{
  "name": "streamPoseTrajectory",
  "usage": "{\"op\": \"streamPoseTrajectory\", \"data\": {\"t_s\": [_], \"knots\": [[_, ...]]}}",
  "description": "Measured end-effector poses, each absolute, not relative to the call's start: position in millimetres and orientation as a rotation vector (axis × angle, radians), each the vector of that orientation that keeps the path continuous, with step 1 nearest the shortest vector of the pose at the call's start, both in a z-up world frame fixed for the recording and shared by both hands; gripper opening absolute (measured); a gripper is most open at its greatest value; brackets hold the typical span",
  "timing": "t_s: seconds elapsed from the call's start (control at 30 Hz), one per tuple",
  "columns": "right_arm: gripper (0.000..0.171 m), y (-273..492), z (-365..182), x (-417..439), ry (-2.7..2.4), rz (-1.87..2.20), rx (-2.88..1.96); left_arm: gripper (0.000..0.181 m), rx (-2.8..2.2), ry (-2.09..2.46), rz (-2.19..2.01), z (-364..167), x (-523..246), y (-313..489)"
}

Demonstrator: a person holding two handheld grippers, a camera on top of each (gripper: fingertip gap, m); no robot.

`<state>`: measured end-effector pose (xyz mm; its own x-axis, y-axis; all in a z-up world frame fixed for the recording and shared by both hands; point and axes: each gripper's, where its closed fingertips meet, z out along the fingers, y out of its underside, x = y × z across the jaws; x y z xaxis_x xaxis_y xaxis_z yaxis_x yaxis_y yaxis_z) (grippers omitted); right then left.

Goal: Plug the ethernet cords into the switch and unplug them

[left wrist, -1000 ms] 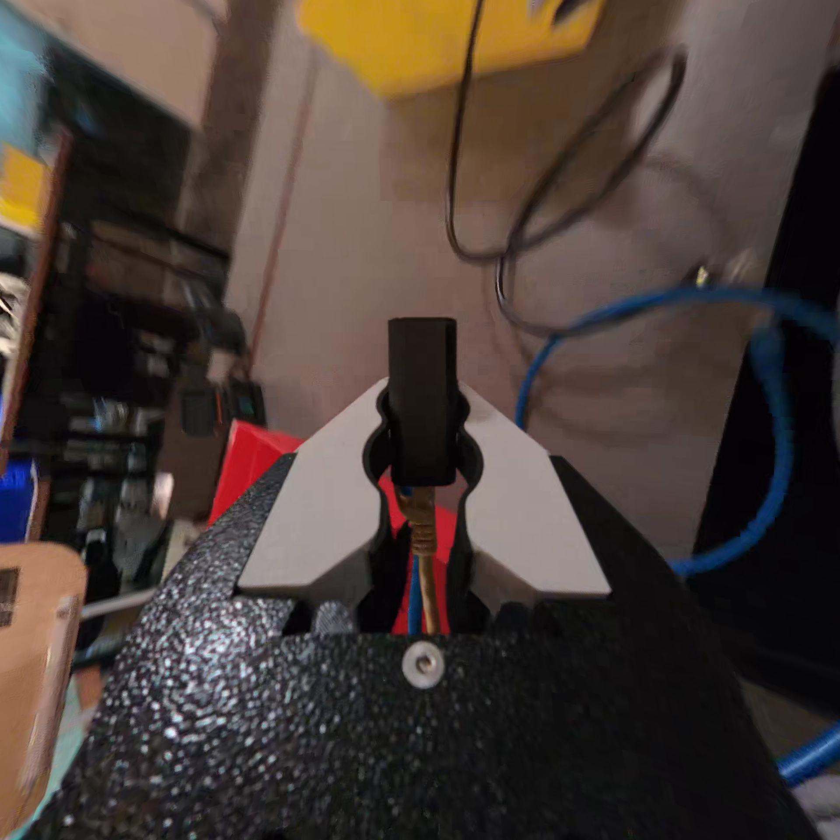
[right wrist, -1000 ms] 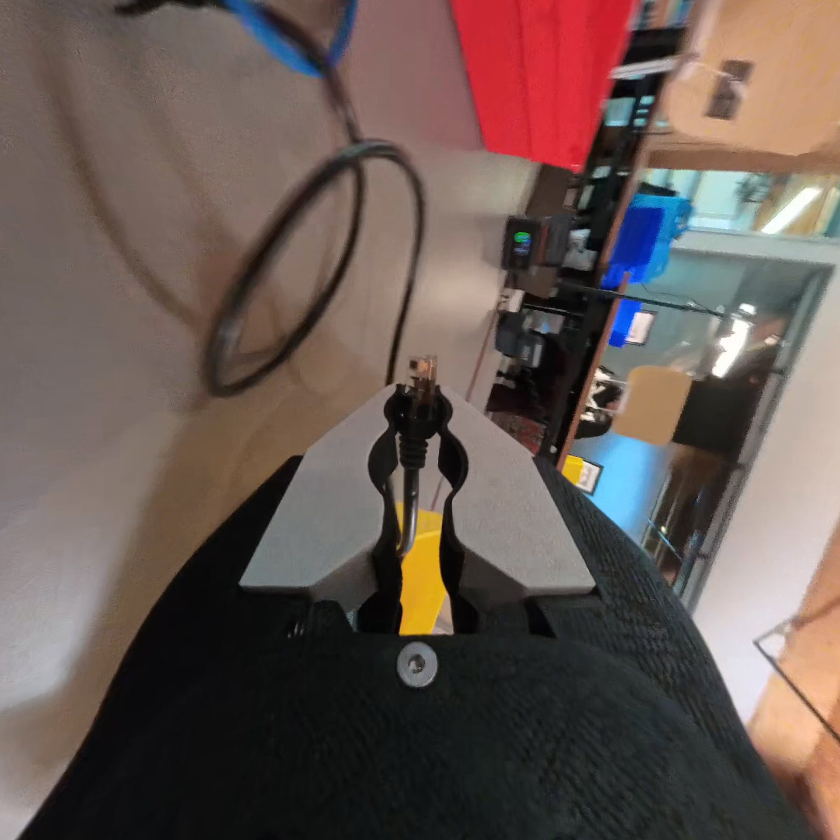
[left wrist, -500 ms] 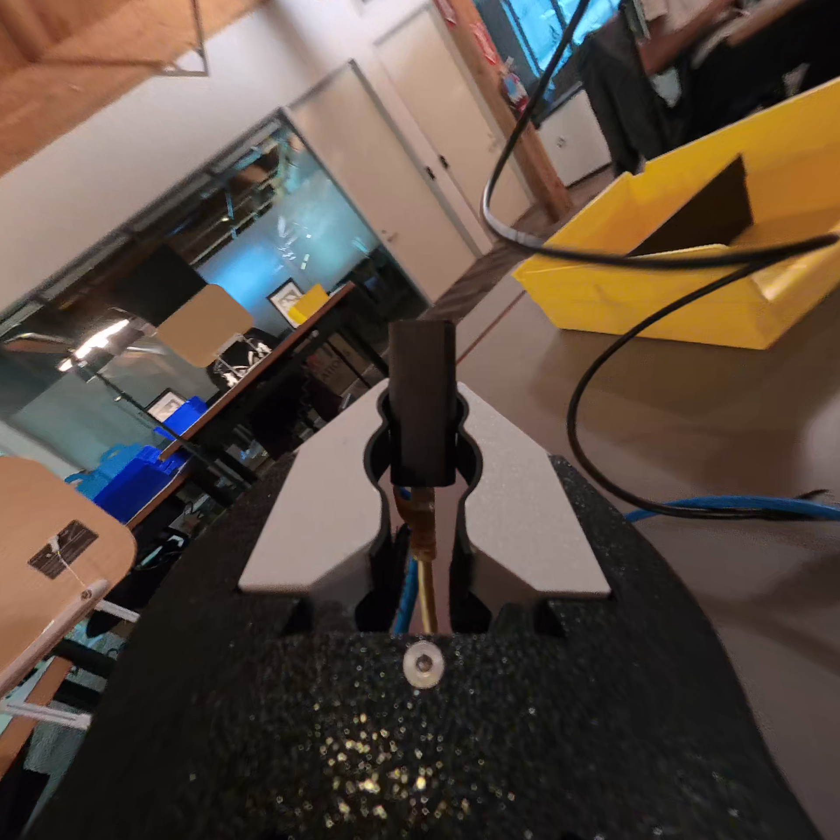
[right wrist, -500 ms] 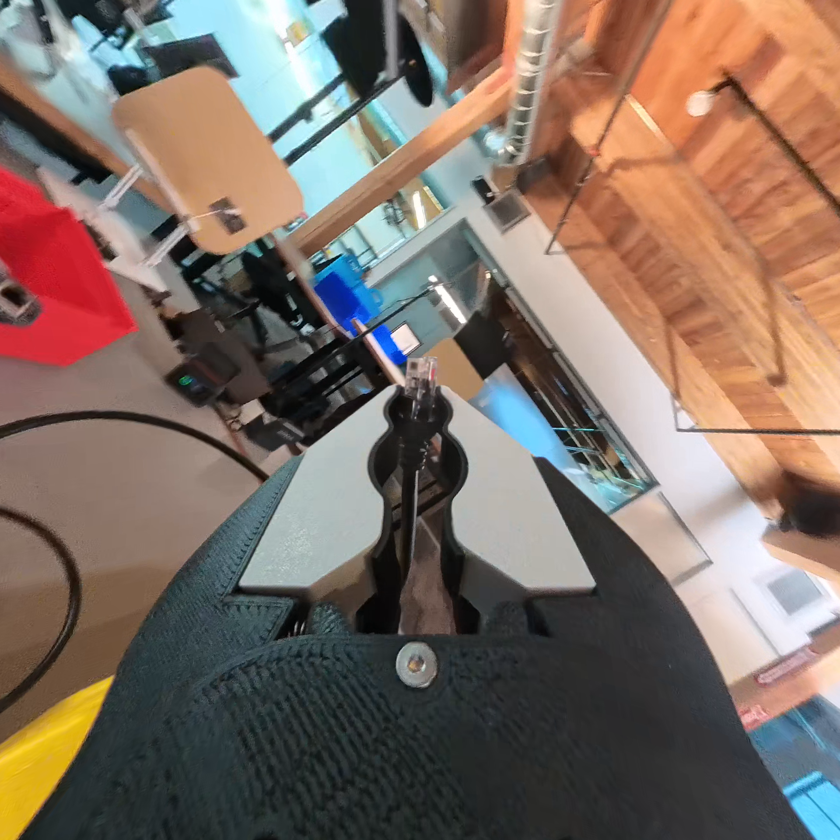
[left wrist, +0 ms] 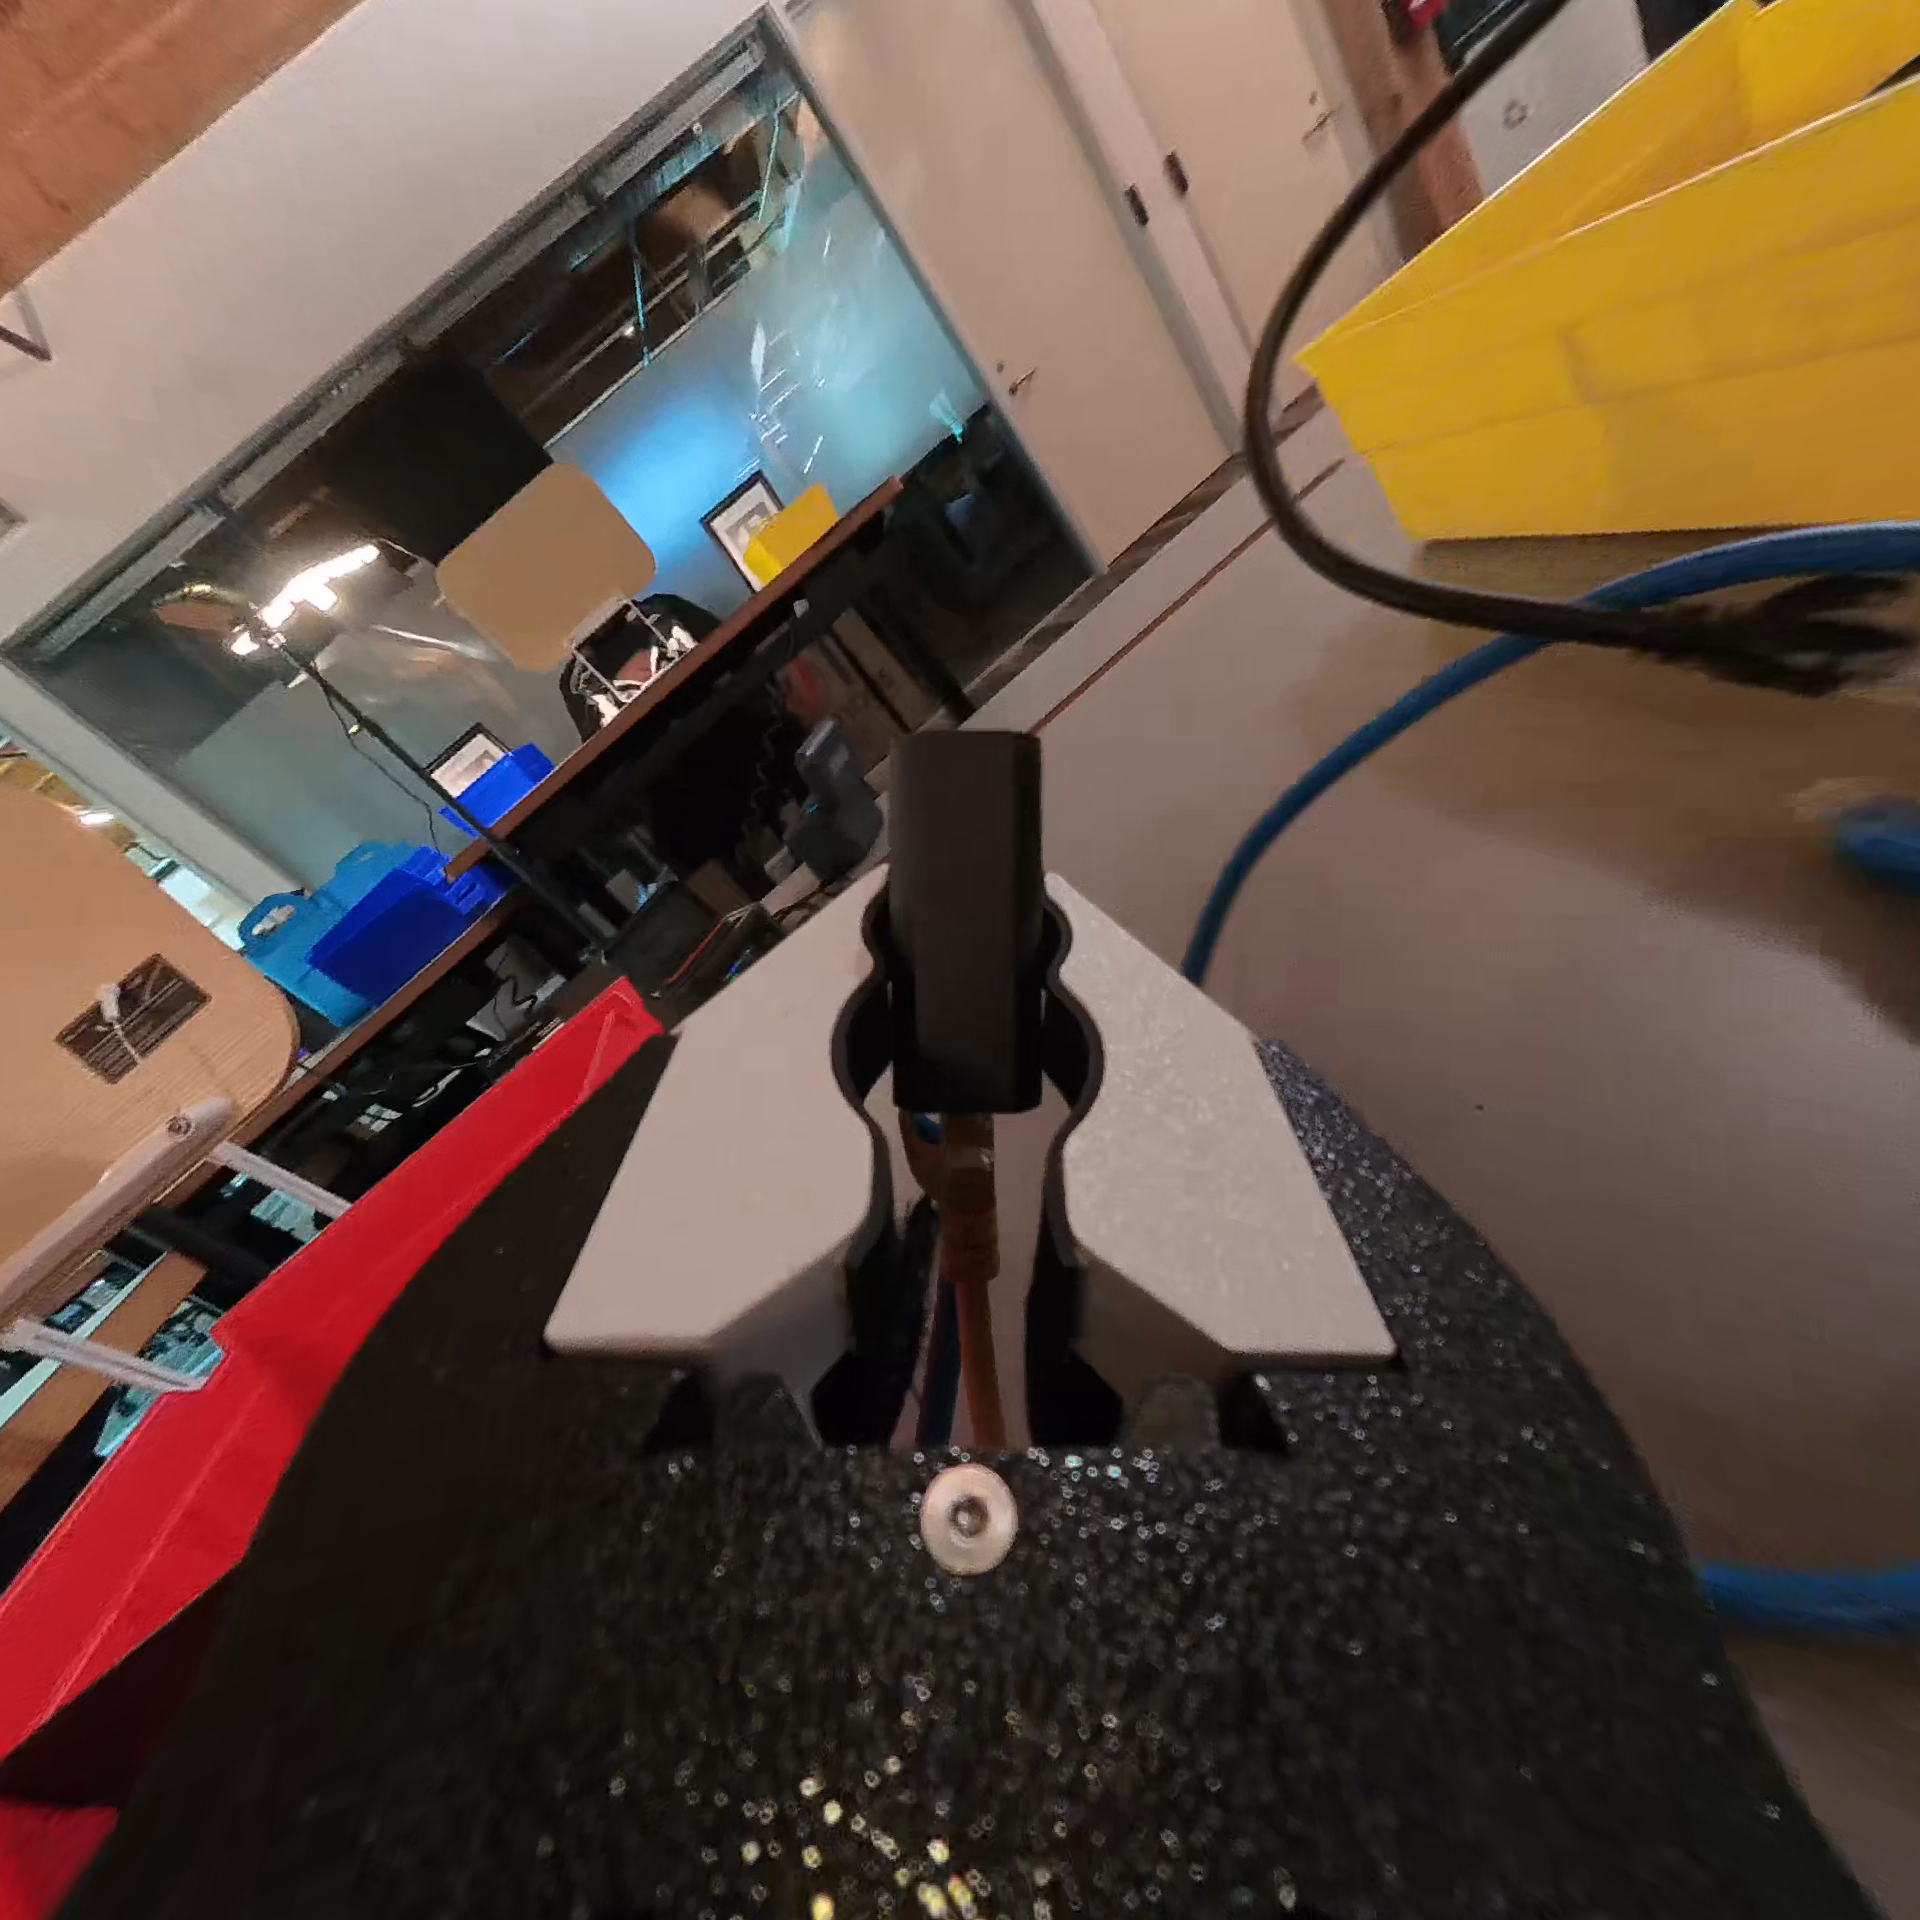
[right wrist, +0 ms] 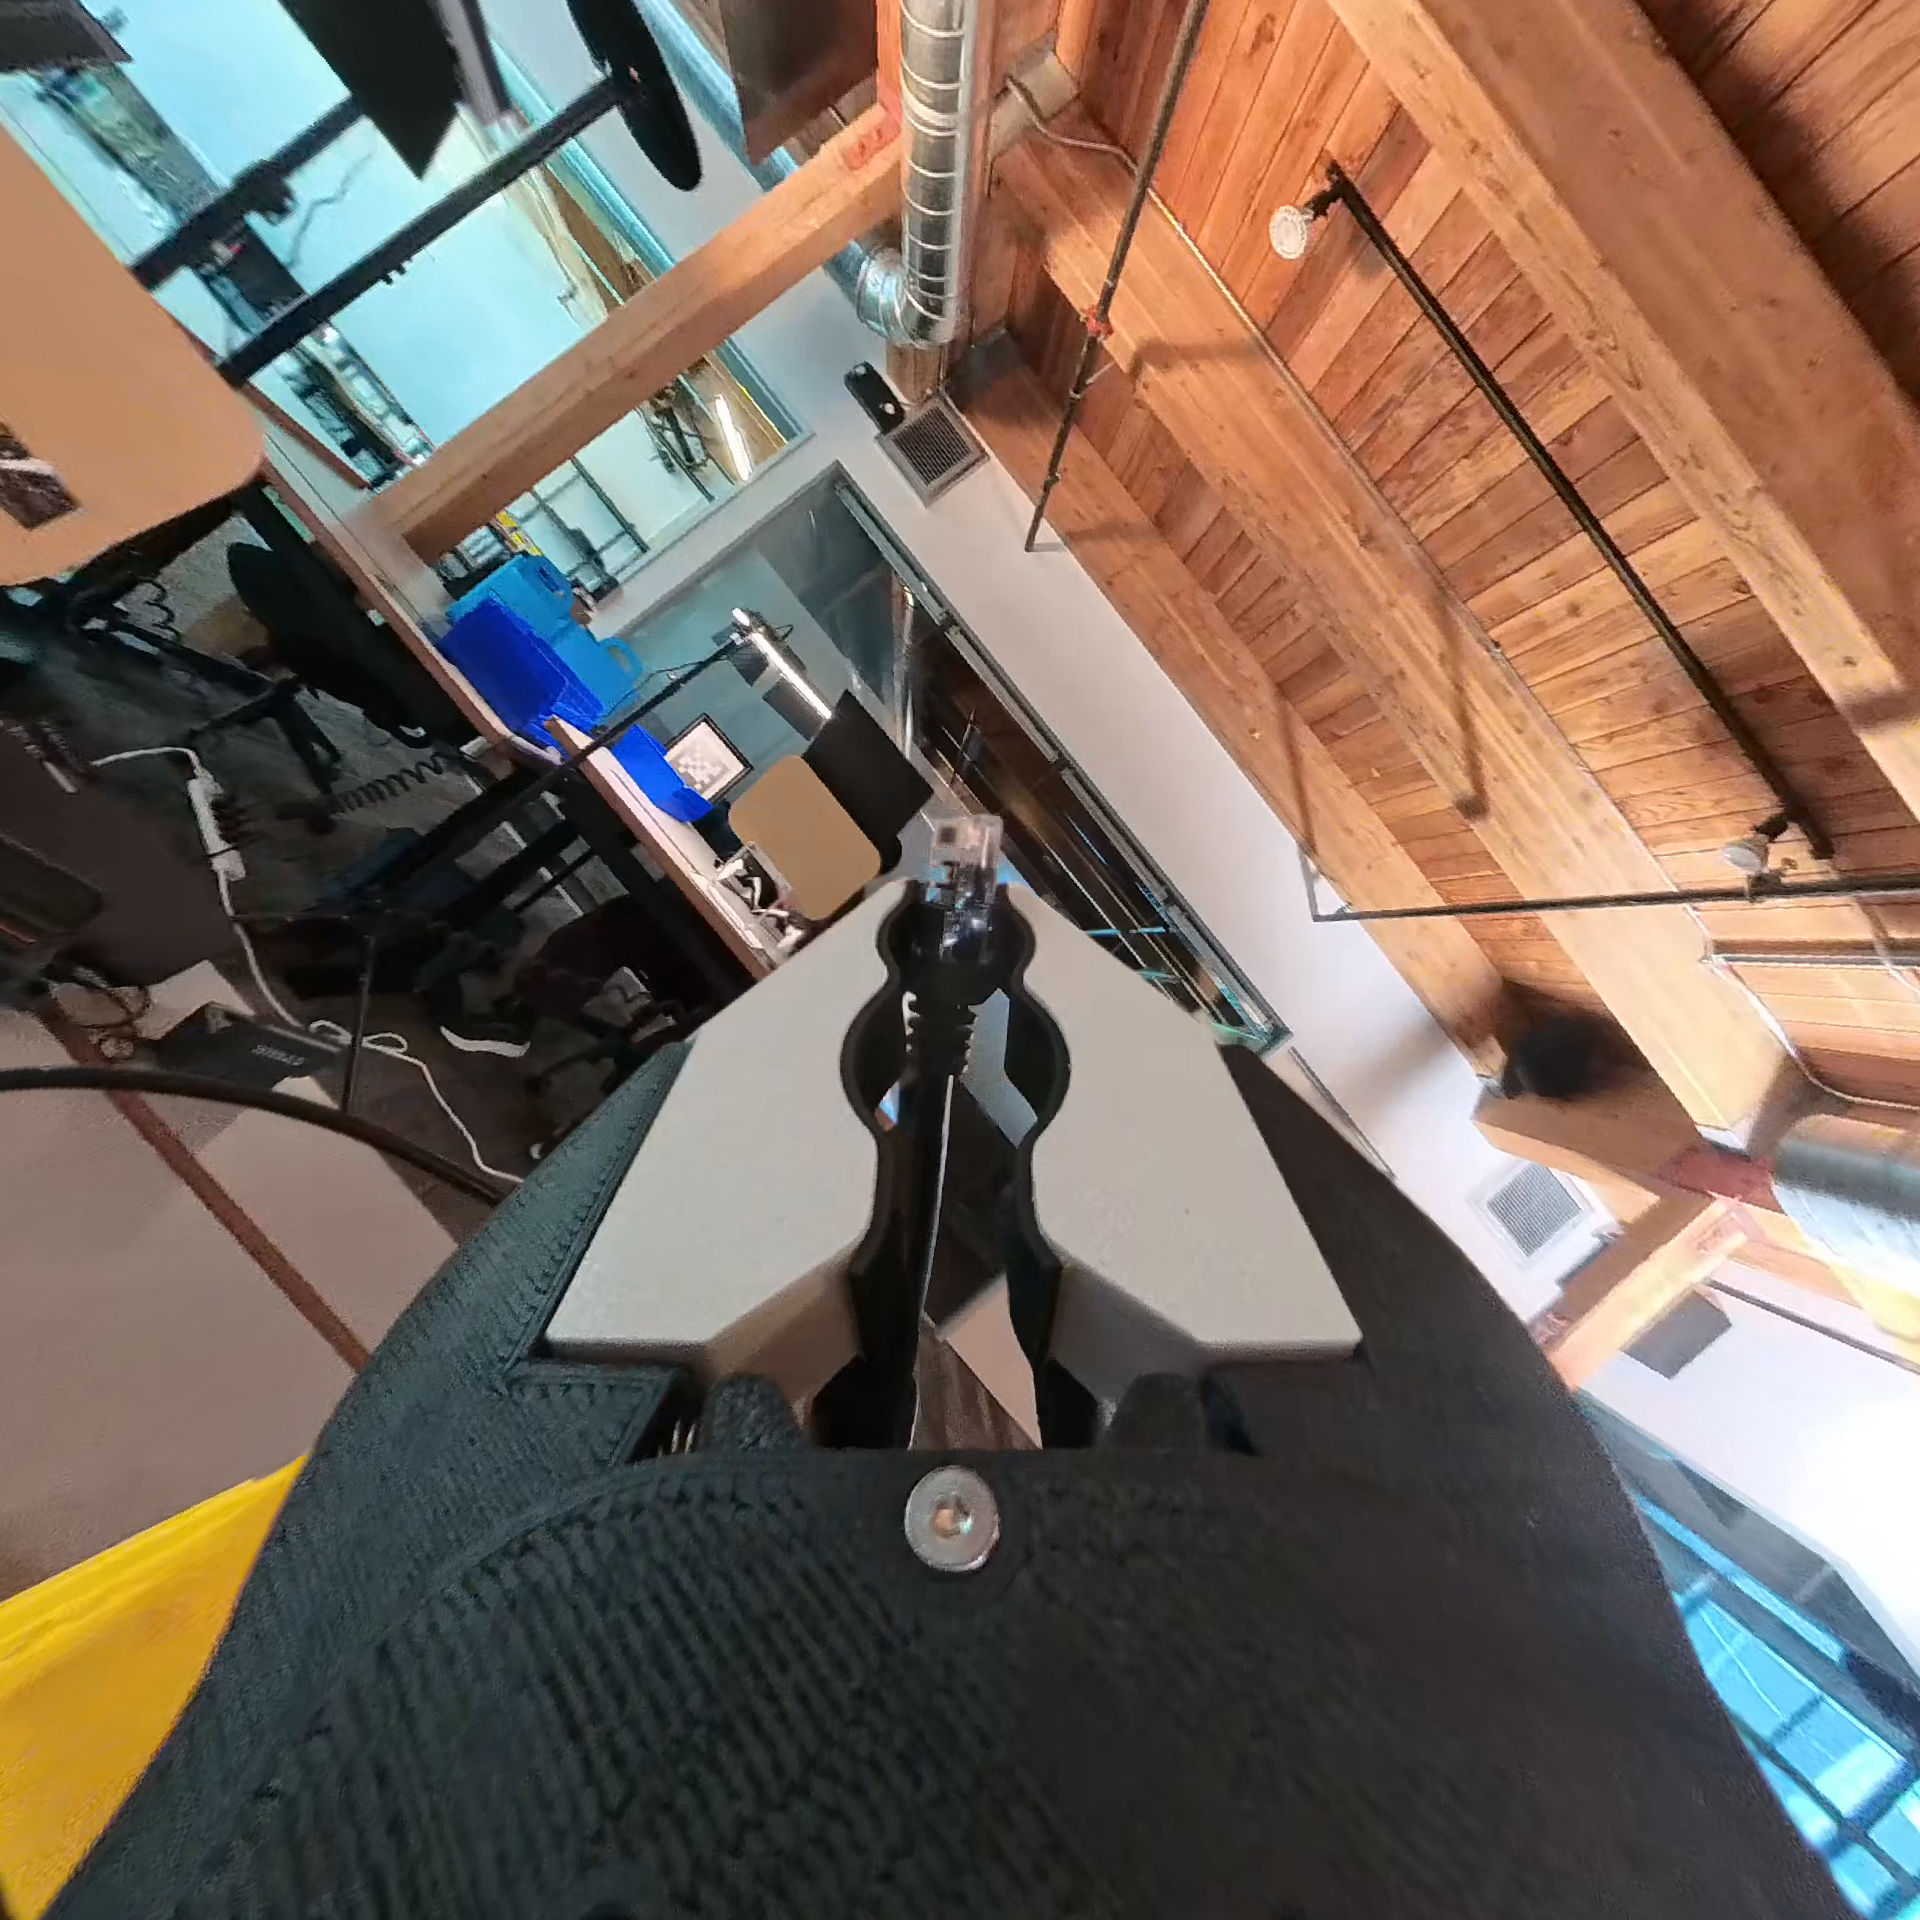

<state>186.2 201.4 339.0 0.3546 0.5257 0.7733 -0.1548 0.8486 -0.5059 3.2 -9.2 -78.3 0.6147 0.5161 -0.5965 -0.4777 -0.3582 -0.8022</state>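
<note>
Right now my left claw (left wrist: 966,997) is clenched on a small black rectangular block of a switch (left wrist: 964,914), an orange-brown cord (left wrist: 971,1278) hanging from its underside, above the brown bench (left wrist: 1507,1039). My right claw (right wrist: 961,935) grips a black ethernet cord (right wrist: 940,1023); its clear plug (right wrist: 966,847) pokes past the fingertips.

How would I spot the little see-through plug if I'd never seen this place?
Find the right gripper, with two grey fingers pointing up at the wooden ceiling. Pinched at their tips is a black cord. The clear plug caps it, the only glassy piece there.
</note>
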Motion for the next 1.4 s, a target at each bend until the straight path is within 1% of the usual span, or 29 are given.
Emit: {"op": "streamPoseTrajectory", "data": {"t_s": [0.13,0.4,0.77,0.9,1.13,1.27,1.4], "knots": [[0.011,218,363,190,-1.056,0.476,-0.432,0.021,-1.732,-0.058,1.032,-95,-7,-6],[0.011,240,432,223,-0.790,0.638,-0.505,0.021,-1.854,-0.073,1.022,-115,-15,-3],[0.010,264,493,257,-0.565,0.849,-0.585,0.021,-2.013,-0.032,1.034,-141,-20,3],[0.010,274,512,267,-0.503,0.884,-0.601,0.021,-2.040,-0.037,1.029,-145,-21,4],[0.009,281,562,292,-0.426,0.885,-0.598,0.021,-2.101,-0.019,1.034,-155,-23,5],[0.010,275,564,285,-0.507,0.845,-0.618,0.021,-2.101,-0.017,1.031,-155,-23,5],[0.010,277,537,275,-0.588,0.784,-0.640,0.021,-2.101,-0.013,1.027,-155,-22,5]]}}
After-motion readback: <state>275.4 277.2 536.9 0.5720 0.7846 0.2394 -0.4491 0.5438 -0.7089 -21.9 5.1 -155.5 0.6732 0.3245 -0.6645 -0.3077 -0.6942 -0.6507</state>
